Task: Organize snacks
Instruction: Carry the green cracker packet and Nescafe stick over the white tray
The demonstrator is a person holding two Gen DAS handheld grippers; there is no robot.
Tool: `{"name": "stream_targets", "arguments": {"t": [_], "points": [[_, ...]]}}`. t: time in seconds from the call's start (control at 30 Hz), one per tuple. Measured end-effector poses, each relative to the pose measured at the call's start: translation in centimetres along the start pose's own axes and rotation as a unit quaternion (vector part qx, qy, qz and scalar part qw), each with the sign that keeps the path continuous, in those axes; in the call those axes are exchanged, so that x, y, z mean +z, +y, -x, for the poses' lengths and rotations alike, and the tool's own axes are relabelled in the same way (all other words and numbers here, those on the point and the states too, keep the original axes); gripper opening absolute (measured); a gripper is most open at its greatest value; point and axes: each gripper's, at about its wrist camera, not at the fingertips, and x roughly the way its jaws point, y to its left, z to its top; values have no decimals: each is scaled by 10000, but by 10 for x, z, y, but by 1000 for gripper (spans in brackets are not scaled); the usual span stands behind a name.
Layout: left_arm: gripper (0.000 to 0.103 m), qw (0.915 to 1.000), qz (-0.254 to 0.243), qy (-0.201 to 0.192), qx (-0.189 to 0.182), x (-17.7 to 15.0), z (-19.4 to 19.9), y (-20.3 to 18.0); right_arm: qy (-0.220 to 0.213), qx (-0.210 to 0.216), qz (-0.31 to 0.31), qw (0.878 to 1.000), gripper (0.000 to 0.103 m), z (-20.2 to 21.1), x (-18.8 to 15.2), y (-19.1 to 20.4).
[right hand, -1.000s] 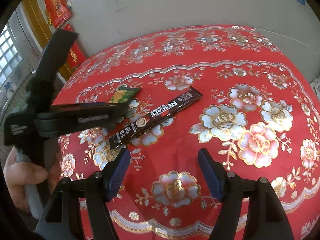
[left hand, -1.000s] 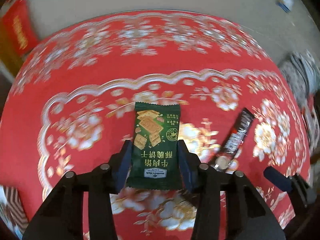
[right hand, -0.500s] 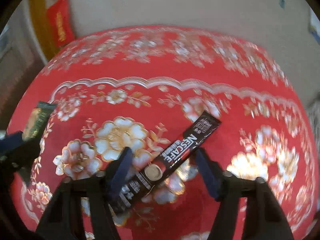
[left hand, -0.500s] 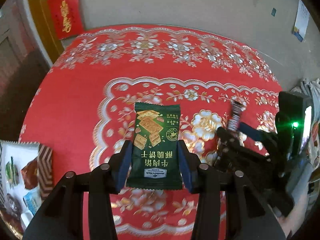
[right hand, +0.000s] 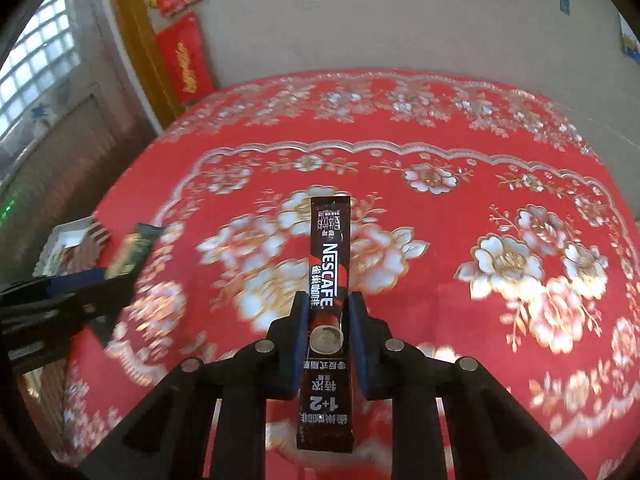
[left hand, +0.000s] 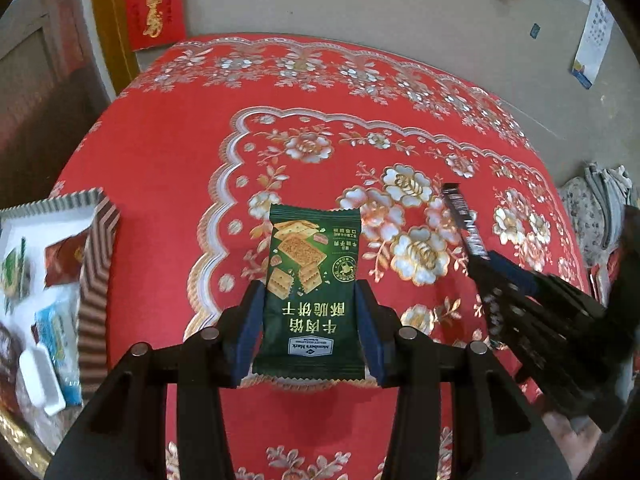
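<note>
My left gripper [left hand: 310, 308] is shut on a green cracker packet [left hand: 312, 280] and holds it above the red flowered tablecloth [left hand: 160, 168]. My right gripper [right hand: 329, 312] is shut on a dark brown Nescafe coffee stick [right hand: 327, 276], held lengthwise above the cloth. In the left wrist view the right gripper [left hand: 492, 268] stands at the right with the stick [left hand: 464, 220] poking up from it. In the right wrist view the left gripper [right hand: 92, 284] is at the left edge with the green packet [right hand: 134, 248].
A striped snack box [left hand: 96, 280] with several wrapped snacks sits at the table's left edge; it also shows in the right wrist view [right hand: 68, 244]. Red banners [left hand: 154, 4] hang on the wall behind. Folded cloth [left hand: 600, 216] lies off the right side.
My right gripper has closed on the coffee stick and lifted it off the cloth. My left gripper has carried the green packet back and higher, bringing the snack box into view.
</note>
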Motion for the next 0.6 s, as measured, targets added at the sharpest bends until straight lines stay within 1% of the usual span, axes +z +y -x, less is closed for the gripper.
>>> {"name": "stream_targets", "arguments": {"t": [0.13,0.33,0.47,0.6], "points": [[43,9999,34,-131,89,-15,11,6,-240,80,144,9996,20,31,-14,20],[43,9985,36,-442,314,-32,33,18,-412,260,357,9982,20,57,-26,55],[43,9965,19,-665,504,-43,49,29,-506,387,495,9967,20,68,-32,77],[43,9951,65,-773,611,-52,60,44,-476,536,652,9953,20,68,-35,102]]}}
